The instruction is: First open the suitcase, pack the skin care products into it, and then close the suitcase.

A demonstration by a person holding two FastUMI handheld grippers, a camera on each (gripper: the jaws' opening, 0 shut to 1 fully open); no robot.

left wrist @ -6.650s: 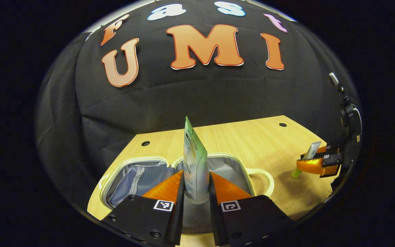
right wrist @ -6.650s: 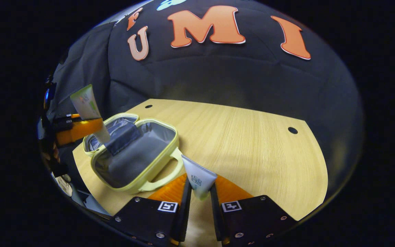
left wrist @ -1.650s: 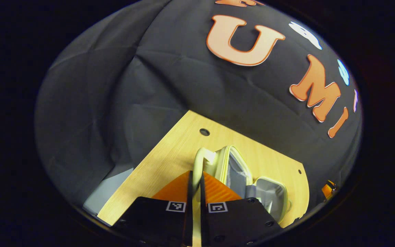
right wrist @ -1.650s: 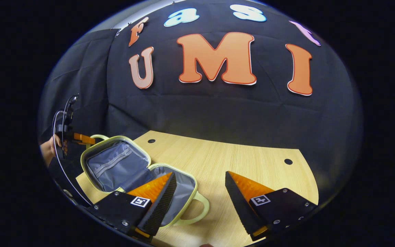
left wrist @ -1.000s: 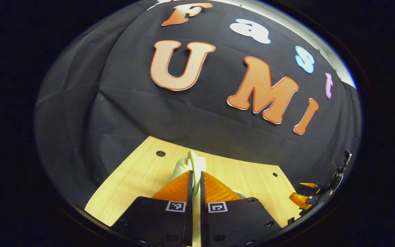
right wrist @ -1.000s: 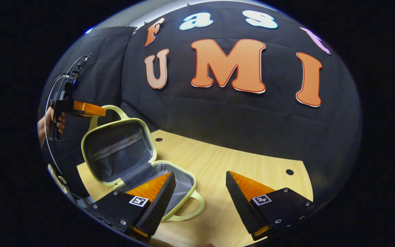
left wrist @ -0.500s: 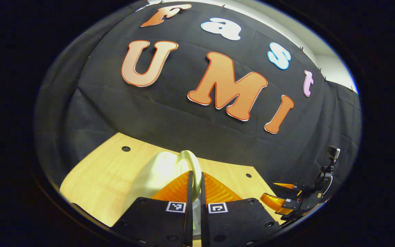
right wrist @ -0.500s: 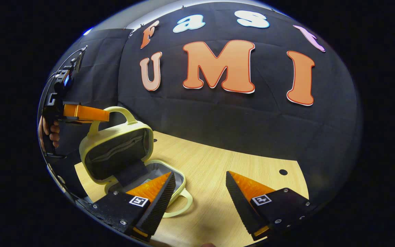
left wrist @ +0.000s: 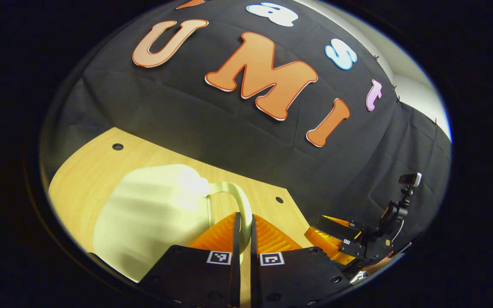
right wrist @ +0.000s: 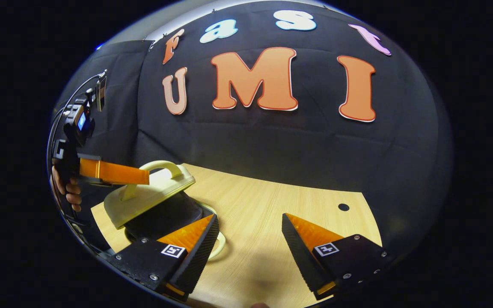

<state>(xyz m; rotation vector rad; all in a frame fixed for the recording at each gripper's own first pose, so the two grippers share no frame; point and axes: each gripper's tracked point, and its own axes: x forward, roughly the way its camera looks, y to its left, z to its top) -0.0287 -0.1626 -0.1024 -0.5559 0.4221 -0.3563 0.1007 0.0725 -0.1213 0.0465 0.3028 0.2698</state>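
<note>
My left gripper (left wrist: 242, 233) pinches the lid's handle (left wrist: 238, 201) of the pale yellow suitcase (right wrist: 150, 194), both fingers pressed against it, and holds the lid tilted low over the lower half, not quite shut. The suitcase sits at the left part of the wooden table (right wrist: 272, 222). My right gripper (right wrist: 250, 233) hovers beside it over bare wood, fingers spread wide, holding nothing.

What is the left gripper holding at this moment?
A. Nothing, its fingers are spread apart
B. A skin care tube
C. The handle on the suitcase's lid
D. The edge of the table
C: the left gripper has both fingers pressed on the lid's handle, and the suitcase lid is tilted partway down over its base.
</note>
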